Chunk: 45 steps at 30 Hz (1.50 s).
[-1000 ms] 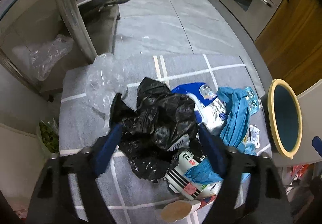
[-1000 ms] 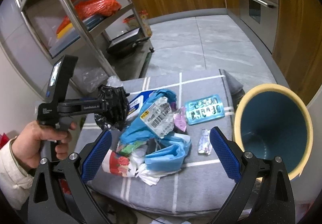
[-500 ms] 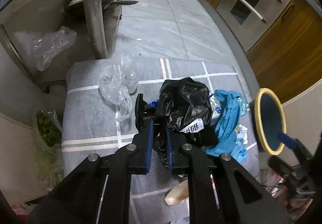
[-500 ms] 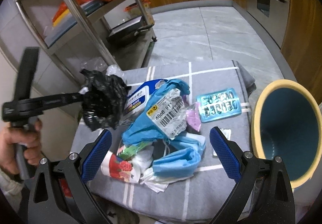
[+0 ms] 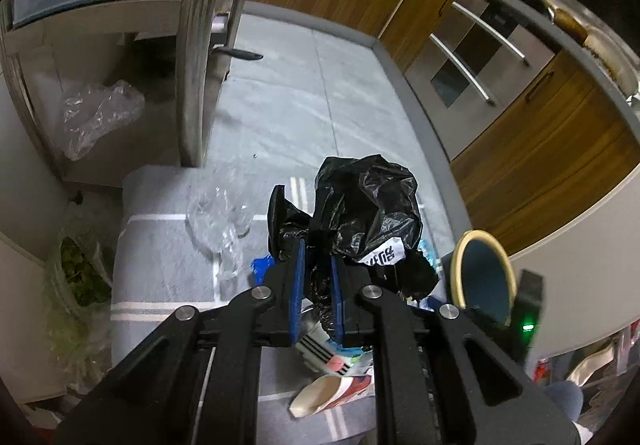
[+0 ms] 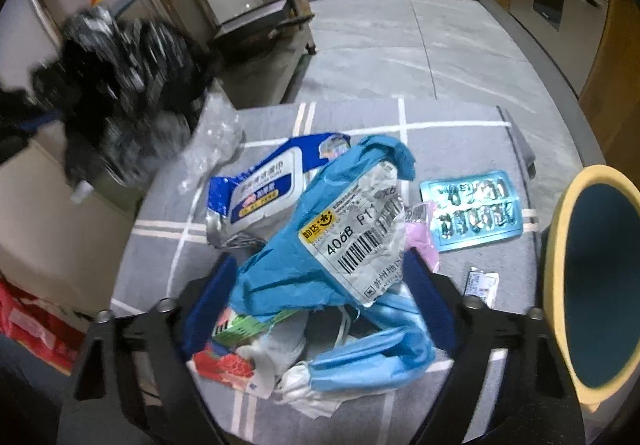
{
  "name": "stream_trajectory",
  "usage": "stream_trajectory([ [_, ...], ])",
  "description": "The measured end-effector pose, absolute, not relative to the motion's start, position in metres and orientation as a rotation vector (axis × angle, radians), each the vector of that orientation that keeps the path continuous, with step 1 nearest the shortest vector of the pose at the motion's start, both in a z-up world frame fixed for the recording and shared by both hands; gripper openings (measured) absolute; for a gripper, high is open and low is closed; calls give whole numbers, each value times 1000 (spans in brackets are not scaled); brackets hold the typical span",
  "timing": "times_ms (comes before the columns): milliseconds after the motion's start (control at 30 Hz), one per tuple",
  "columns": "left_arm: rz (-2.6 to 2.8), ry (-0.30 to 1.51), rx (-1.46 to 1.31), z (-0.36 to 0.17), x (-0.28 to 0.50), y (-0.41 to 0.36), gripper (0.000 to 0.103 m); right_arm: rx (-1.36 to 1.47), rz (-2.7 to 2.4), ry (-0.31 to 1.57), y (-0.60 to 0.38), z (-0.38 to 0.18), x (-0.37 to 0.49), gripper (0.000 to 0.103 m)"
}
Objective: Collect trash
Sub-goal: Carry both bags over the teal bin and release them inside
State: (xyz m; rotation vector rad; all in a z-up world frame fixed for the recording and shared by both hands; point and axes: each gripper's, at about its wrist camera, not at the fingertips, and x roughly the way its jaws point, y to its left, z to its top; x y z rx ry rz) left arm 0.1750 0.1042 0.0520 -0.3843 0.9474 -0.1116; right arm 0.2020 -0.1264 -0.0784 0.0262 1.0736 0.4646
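The left hand-held gripper (image 5: 318, 285) has its blue pads (image 5: 298, 285) pinched nearly together on a black bag (image 5: 368, 213), raised. The right hand-held gripper (image 6: 320, 309) is spread wide, low.

Black crumpled bag (image 5: 366, 205) bearing a white printed label, between blue finger pads (image 5: 298, 285) on a black gripper frame. Grey mat (image 6: 452, 141) with a white line grid. Light blue plastic mailer (image 6: 304, 265) carrying a white barcode label with a yellow corner mark. Dark blue and white wipes pack (image 6: 260, 185), far left. Silvery blue blister sheet (image 6: 472, 209), right. Bin (image 6: 560, 237): cream-yellow rim, teal inside. Red-printed paper cup (image 6: 222, 363), near left.
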Motion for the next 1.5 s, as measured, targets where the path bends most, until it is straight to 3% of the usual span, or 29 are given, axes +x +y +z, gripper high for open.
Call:
stream_trajectory([
  [133,-118,937,-398,56,175,104,11,18,457,1107,-125,-91,206,63],
  [267,-119,933,-409,57,174,106,11,22,465,1115,-126,-94,205,41],
  [633,-120,904,-392,61,171,102,11,111,493,1077,-147,-75,198,19],
  [1500,-265,951,-266,59,187,0,11,189,413,863,-258,-6,163,15],
])
